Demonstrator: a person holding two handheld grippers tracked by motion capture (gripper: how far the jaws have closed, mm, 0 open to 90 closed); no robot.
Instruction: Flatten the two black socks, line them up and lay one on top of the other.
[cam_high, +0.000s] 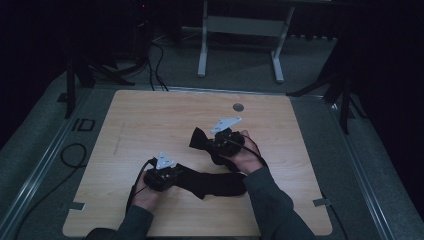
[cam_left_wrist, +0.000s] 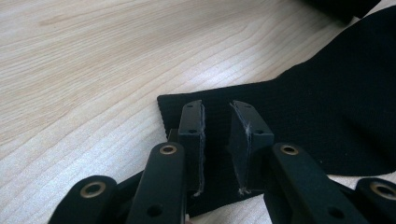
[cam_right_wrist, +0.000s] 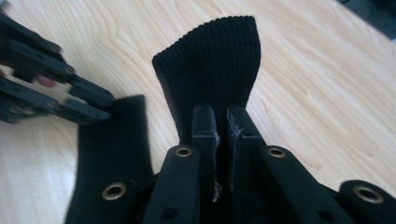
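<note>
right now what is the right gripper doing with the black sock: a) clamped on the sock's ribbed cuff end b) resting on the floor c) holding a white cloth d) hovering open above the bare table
a: in the right gripper view the right gripper has its jaws pressed together on the black sock, whose ribbed cuff fans out beyond them above the wooden table.
</note>
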